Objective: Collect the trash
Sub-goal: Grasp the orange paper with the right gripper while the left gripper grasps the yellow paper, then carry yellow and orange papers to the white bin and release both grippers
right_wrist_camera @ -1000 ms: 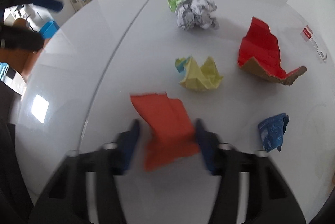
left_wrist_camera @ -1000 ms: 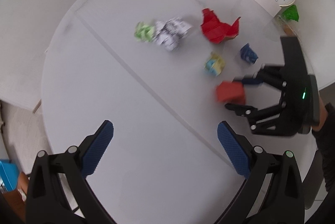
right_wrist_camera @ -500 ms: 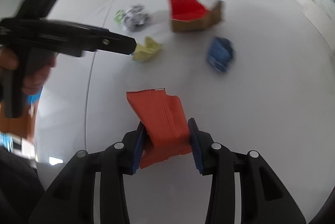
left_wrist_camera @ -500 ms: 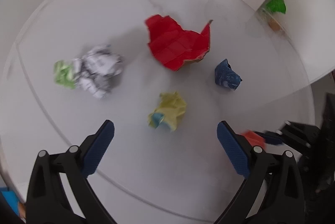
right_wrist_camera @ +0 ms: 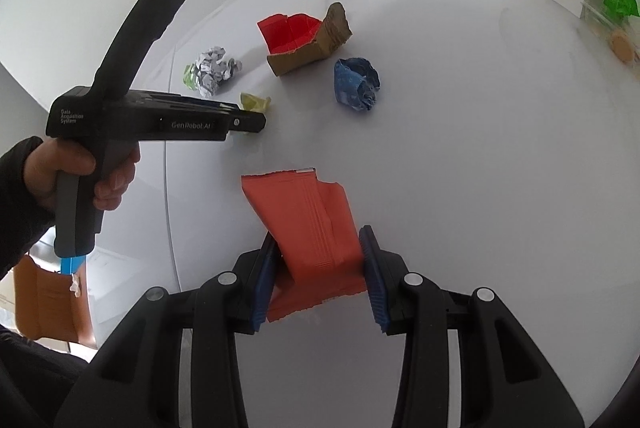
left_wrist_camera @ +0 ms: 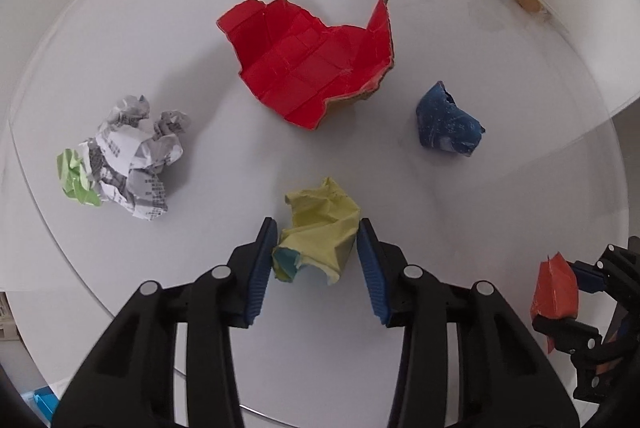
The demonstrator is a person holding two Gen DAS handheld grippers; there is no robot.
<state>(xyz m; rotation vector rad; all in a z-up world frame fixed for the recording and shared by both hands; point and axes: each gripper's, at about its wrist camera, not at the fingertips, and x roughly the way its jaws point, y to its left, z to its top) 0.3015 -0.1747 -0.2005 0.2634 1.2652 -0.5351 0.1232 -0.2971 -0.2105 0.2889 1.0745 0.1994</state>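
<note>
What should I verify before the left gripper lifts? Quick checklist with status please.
1. Yellow paper wad sits between the left gripper pads: ok.
2. Left jaws closing; both pads at the wad's sides, firm squeeze: cannot tell.
3. Right gripper shut on the orange wrapper: ok.
4. Neighbours apart from the wad, namely red cardboard piece, blue wad, newsprint ball: ok.
5. The two grippers apart from each other: ok.
6. Trash bin in view for the drop: not ok, none visible.
</note>
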